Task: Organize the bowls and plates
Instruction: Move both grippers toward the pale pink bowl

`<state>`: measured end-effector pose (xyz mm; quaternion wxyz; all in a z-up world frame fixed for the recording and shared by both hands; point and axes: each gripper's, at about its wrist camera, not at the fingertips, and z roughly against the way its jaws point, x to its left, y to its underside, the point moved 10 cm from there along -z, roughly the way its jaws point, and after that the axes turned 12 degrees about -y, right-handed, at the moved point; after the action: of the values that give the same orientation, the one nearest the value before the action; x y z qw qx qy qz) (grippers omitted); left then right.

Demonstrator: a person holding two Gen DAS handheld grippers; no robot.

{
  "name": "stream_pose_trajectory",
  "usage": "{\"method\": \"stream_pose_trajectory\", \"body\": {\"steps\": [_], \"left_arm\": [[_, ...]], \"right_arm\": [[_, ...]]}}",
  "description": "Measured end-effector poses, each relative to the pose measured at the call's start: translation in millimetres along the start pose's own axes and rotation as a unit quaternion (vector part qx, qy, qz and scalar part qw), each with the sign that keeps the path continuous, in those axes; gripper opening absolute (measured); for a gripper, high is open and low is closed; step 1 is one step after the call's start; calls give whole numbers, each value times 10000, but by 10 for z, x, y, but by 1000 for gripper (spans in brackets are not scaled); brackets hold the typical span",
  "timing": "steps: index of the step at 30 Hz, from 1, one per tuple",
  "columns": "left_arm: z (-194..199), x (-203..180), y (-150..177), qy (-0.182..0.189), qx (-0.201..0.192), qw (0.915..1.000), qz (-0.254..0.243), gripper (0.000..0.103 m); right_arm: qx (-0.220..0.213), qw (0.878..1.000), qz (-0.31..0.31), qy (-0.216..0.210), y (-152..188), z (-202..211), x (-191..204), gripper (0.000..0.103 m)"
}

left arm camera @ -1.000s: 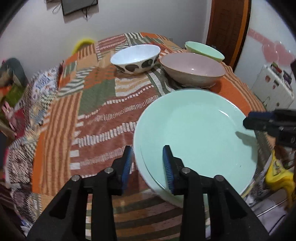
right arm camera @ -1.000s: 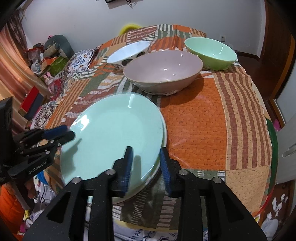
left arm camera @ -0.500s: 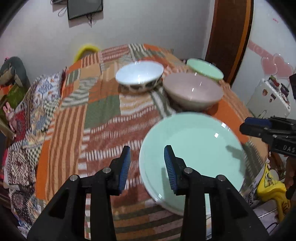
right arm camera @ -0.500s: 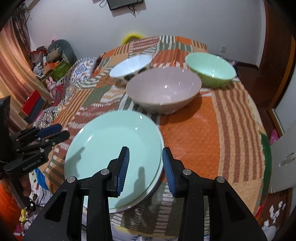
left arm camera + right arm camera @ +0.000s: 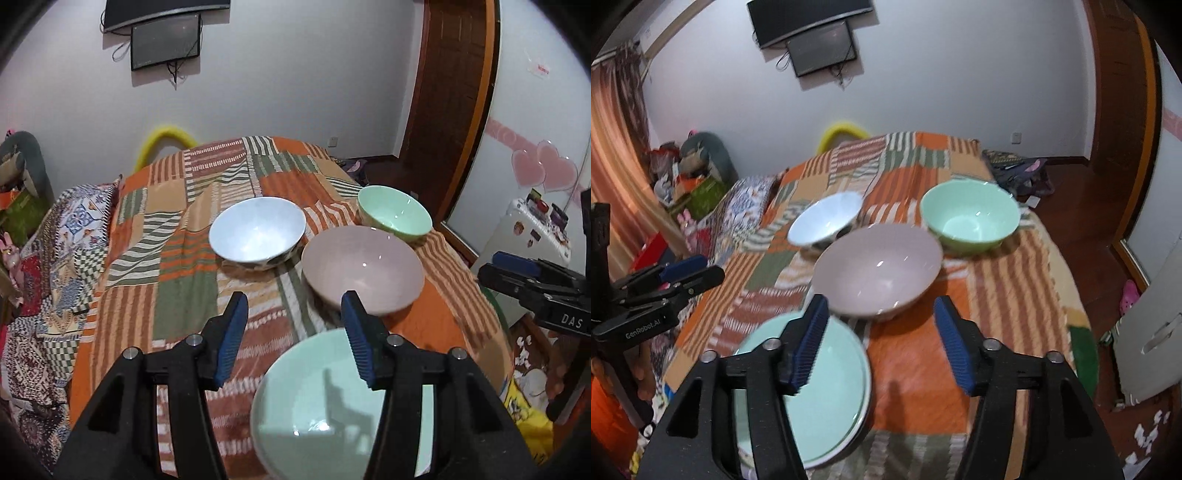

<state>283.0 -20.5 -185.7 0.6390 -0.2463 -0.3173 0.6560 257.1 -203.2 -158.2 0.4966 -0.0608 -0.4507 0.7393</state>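
A stack of mint green plates lies at the near edge of the patchwork-covered table. Behind it stand a large pink bowl, a white patterned bowl and a green bowl. My left gripper is open and empty, raised above the plates. My right gripper is open and empty, raised in front of the pink bowl. Each gripper shows in the other's view: the right one, the left one.
The table cloth hangs over the edges. A wooden door and a white cabinet are at the right. Clutter and a curtain are at the left. A wall screen hangs behind.
Both grippers have let go of the plate stack's rim, opened wide and pulled up and back. The plates now lie on the table.
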Motion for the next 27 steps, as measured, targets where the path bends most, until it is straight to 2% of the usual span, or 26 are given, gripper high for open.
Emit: {"method": "stream_pose_trajectory", "body": {"steps": [6,17,19,21,22,25,27], "left_arm": [[-423,-55,-79,169,336,9992,103,52],[-1114,-268,-78,388,717,9967,50,52],[-1181,-281,-77,412,725,9965,53,49],[-1227,-270,-83,358,678,9970,40,36],[-1253,-260,-81,307,663,9973,14,33],[-1329,-264,-46,395,751,9964,36,29],[-1369,-282,-9,435,830,9956,17,28]], "right_arm": [[-121,9997,-180,96,-137,-145,-250,66],[221,9993,-272,163,-99,-603,-505,66],[272,9992,-274,137,-89,-662,-517,60],[322,9990,-283,93,-82,-714,-538,56],[331,9990,-287,70,-82,-732,-553,47],[447,9985,-302,55,-46,-804,-602,33],[507,9980,-372,37,-9,-832,-641,33]]}}
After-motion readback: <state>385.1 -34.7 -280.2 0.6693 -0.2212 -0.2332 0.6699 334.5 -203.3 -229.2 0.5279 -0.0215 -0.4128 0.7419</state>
